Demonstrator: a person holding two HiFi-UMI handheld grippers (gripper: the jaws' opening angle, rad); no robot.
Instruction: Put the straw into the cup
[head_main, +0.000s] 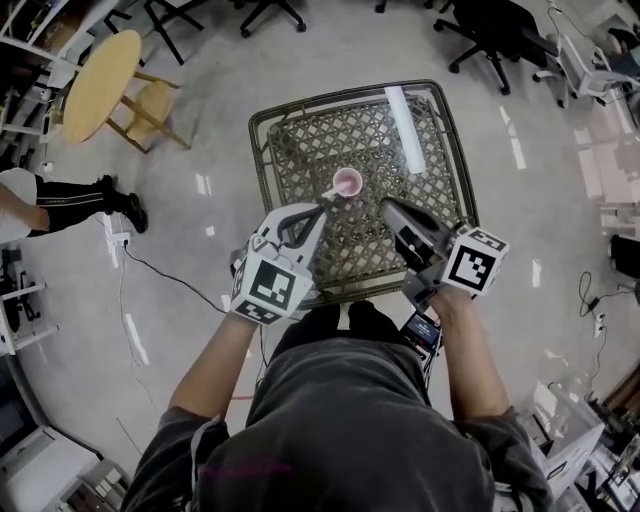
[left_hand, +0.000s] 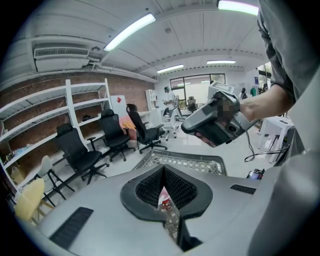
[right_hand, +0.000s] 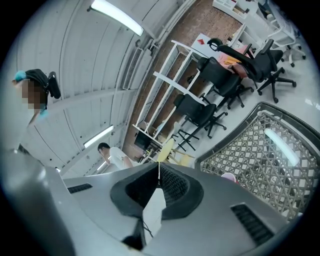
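A small pink cup (head_main: 347, 183) stands upright near the middle of the lattice-top table (head_main: 262, 150). A pale straw (head_main: 332, 191) runs from my left gripper (head_main: 320, 208) up to the cup's rim; whether its end is inside the cup I cannot tell. In the left gripper view the jaws are shut, with a bit of the white straw (left_hand: 163, 196) pinched between them. My right gripper (head_main: 384, 205) hovers just right of the cup, with its jaws closed together and nothing between them. The right gripper view catches the cup (right_hand: 228, 176) past the jaw's edge.
A round wooden table (head_main: 100, 85) and a wooden stool (head_main: 150, 110) stand at the upper left. Black office chairs (head_main: 495, 35) line the top. A person's leg (head_main: 70, 200) is at the left, and a cable (head_main: 170, 275) trails on the floor.
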